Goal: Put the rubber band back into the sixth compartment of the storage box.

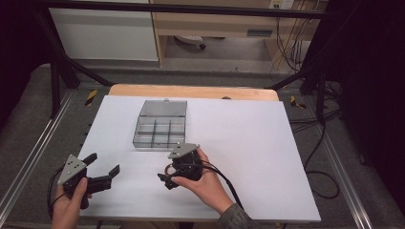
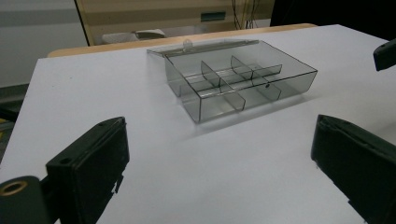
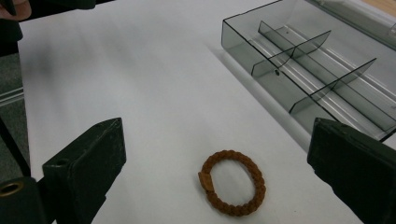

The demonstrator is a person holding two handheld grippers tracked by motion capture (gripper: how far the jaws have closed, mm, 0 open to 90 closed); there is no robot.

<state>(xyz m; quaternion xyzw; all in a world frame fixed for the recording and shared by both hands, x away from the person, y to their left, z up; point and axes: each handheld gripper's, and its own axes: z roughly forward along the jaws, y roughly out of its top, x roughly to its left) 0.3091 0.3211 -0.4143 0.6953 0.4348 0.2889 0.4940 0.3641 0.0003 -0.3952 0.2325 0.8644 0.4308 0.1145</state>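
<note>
A brown braided bracelet lies flat on the white table, between the wide-apart jaws of my right gripper, which touches nothing. In the high view a hand holds that gripper just in front of a clear grey compartment box, and a sliver of the bracelet shows under it. The box has several empty compartments and its lid lies open behind it. My left gripper hovers at the table's near left, open and empty, and faces the box.
The white sheet covers a wooden tabletop. Metal frame rails run along both sides, and black cables lie on the floor at the right. A jaw of the right gripper shows at the edge of the left gripper view.
</note>
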